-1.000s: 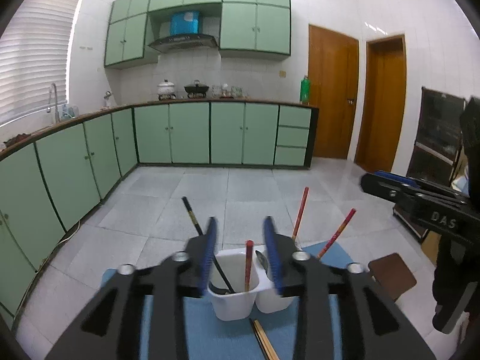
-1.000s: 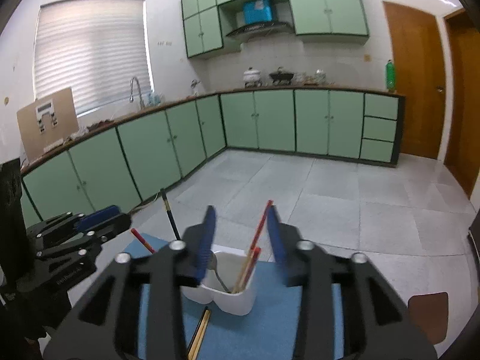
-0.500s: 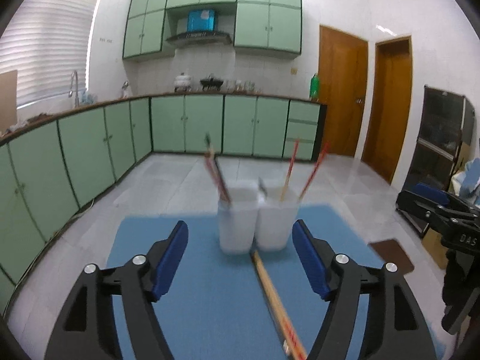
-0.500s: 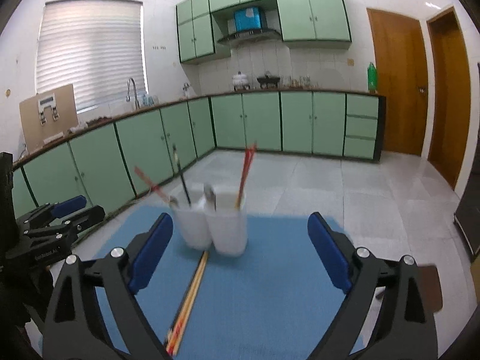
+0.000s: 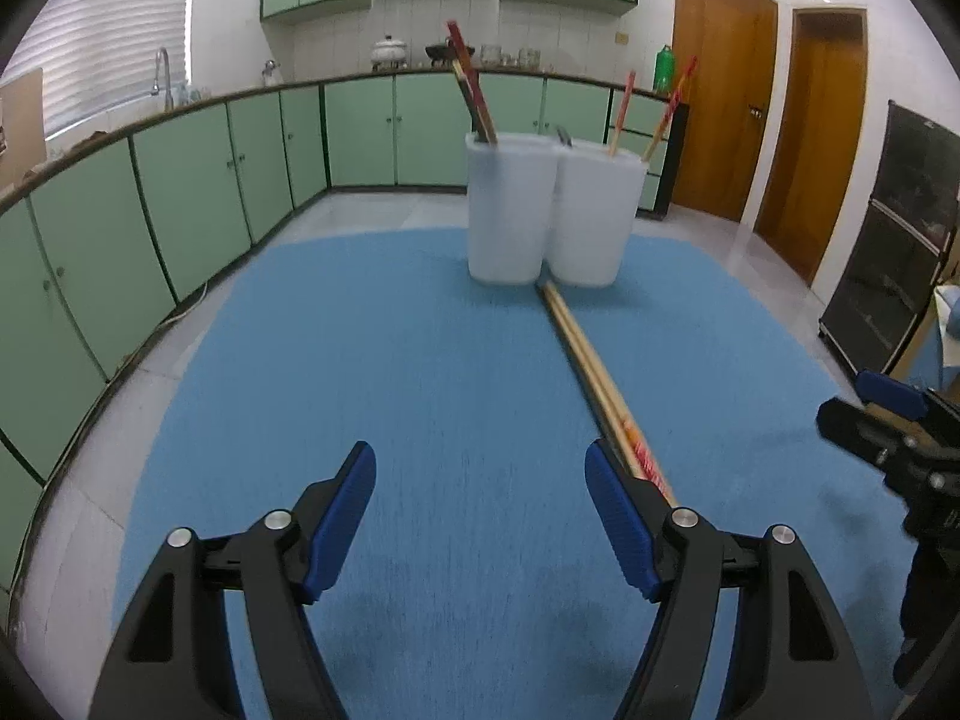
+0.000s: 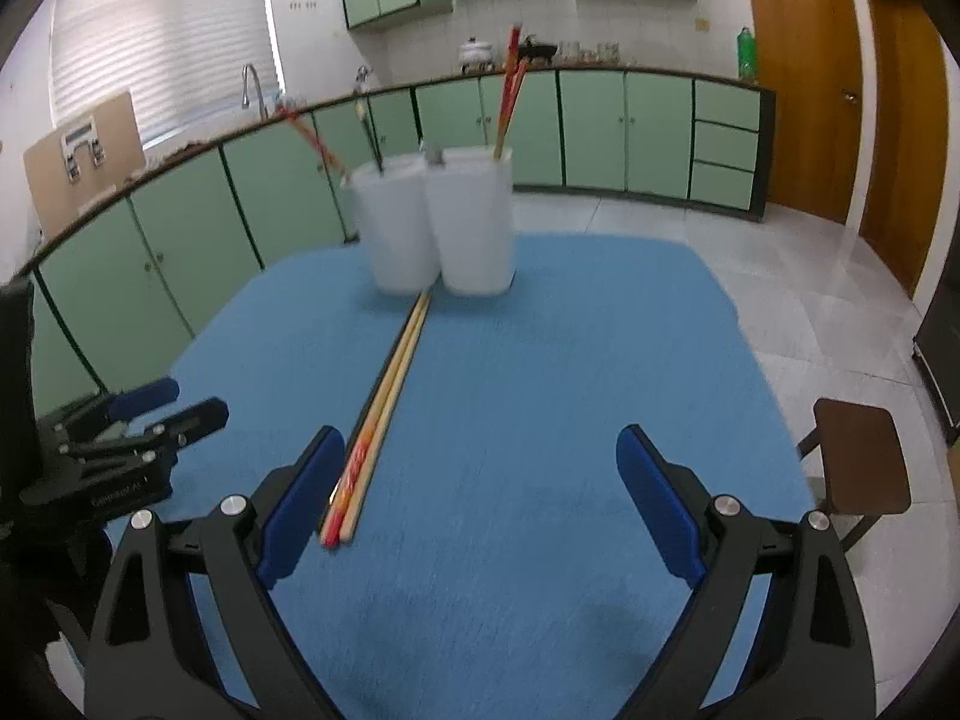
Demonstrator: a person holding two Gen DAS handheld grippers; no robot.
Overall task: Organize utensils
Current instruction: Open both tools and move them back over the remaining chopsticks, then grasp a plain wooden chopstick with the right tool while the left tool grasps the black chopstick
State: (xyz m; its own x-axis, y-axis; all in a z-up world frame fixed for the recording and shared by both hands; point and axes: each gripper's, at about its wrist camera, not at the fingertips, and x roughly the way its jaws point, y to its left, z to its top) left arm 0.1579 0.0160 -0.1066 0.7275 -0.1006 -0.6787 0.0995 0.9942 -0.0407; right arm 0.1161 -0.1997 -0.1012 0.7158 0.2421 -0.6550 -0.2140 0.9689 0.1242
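Comparing with half a second ago, both cameras now sit lower and further back from the white holder [image 5: 552, 216], so more of the blue mat [image 5: 420, 372] shows in front of it and the loose chopsticks [image 5: 594, 372] are seen along nearly their full length. The left tongs [image 5: 480, 516] are held low over the near part of the mat with their blue pads wide apart and nothing between them; the red-printed end of the chopsticks lies just beside the right pad. The right tongs [image 6: 480, 498] are also spread wide and empty, low over the mat, with the same chopsticks [image 6: 384, 396] ending near their left pad. The chopsticks lie flat on the mat, their far end touching the base of the holder [image 6: 441, 222] where its two cups meet. Several red and dark utensils stand tilted in the holder. A brown stool [image 6: 858, 456] stands beside the counter on the right.
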